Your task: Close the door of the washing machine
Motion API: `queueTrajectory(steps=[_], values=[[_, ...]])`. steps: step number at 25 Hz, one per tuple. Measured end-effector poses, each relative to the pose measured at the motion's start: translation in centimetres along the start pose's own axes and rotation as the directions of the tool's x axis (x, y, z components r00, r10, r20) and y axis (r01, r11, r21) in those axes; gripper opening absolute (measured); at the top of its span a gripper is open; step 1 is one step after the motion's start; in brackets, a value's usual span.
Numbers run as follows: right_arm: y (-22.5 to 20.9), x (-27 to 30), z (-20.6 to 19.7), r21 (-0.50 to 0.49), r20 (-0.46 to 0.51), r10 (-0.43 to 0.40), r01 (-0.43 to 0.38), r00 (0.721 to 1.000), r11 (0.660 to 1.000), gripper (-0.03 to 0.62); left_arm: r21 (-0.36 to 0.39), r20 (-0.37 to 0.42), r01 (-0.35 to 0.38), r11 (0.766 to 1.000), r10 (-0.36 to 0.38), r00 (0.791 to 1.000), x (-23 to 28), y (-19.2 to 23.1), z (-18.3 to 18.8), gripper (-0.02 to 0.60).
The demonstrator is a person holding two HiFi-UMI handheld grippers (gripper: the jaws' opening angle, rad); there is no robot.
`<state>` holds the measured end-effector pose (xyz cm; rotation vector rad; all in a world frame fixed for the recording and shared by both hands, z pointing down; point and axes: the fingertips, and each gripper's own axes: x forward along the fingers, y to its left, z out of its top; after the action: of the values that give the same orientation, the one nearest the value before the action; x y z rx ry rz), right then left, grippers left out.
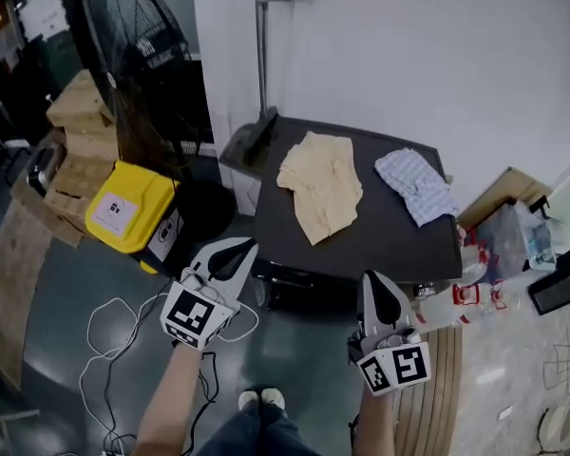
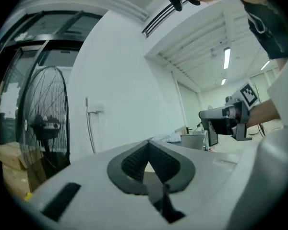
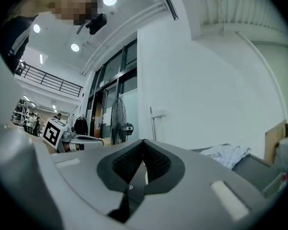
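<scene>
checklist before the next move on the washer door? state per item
1. left gripper empty: ok, jaws together on nothing.
2. right gripper empty: ok, jaws together on nothing.
3. door in sight: cannot tell, the front of the machine is dark under its top.
4. clothes off the front: ok, beige garment and checked cloth lie on the top.
5. floor safe to step on: not ok, white cable loops beside the feet.
</scene>
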<state>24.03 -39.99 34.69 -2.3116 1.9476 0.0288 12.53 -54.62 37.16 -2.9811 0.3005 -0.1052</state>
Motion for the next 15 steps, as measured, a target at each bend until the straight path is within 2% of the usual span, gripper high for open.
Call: queueTrajectory(steps=[5,8,11,15], values=[[0.3,0.3,8.8,-0.057,0.122,-0.008,0.015,0.993,0.998,0.012,0.068,0.128,-0.037,0.997,0.029,0.991,-0.9,1.4,10.3,0.002],[0.6,-0.5,13.1,-0.076,0.183,-0.016,0.031,0.983,0.997,0.012,0.103,0.184,-0.05,0.993,0.031,0.982,-1.9,0.8,15.2,0.002],[0.9,-1.3,15.8,-0.085,0.228,-0.025,0.045,0.973,0.995,0.012,0.123,0.225,-0.058,0.991,0.029,0.974,-2.8,0.1,18.1,0.002],[1.5,-1.9,17.1,-0.096,0.248,-0.028,0.053,0.968,0.994,0.012,0.118,0.252,-0.065,0.991,0.034,0.967,-3.8,-0.4,19.5,0.002]])
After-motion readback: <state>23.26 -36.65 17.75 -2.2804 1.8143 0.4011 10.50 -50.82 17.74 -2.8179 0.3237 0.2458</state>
